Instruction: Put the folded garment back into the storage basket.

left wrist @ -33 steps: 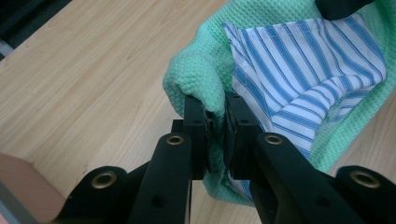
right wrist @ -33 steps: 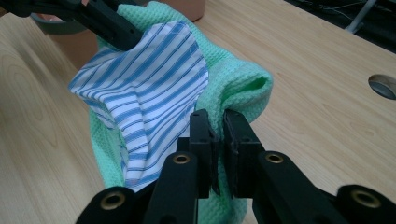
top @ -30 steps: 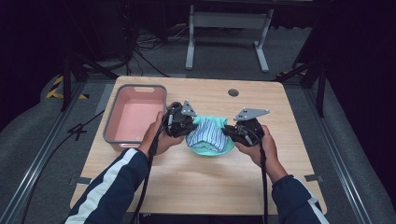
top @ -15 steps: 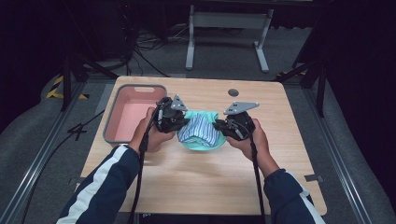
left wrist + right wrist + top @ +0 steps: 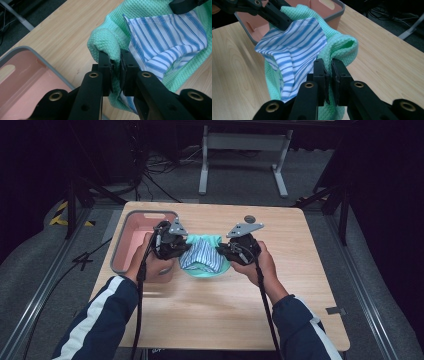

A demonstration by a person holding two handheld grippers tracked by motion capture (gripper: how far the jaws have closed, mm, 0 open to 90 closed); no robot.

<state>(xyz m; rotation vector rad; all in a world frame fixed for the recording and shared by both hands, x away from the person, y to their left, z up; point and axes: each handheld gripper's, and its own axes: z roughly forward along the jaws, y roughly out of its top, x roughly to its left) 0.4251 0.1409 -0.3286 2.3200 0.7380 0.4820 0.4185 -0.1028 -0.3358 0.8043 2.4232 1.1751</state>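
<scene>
From the high view, a person stands at the wooden bench (image 5: pixel 220 310) with a claw in each hand, and a green waffle-weave cloth (image 5: pixel 204 270) hangs between the two as a shallow sling. A blue-and-white striped cloth (image 5: pixel 199 256) lies bunched inside it. The sling sits near the middle of the bench, just right of a pink bin (image 5: pixel 131 245) with a grey rim.

The left claw (image 5: pixel 176 251) is clenched on the green cloth's left edge. The left gripper view gives what the high view cannot: the two black pads are pressed together over a rolled fold of the green weave, with a bit of striped fabric caught below them. The same view shows the bin's pink floor and a slot handle in its wall, close at the lower left.

The right claw (image 5: pixel 225 251) is likewise clenched on the cloth's right edge. The right gripper view shows the pads pinching a thick green fold, the striped cloth draped to the left of them, and the left claw's black arm across the top, in front of the bin. It also shows the cloth's lower part close to the bench, though whether it touches cannot be told.
</scene>
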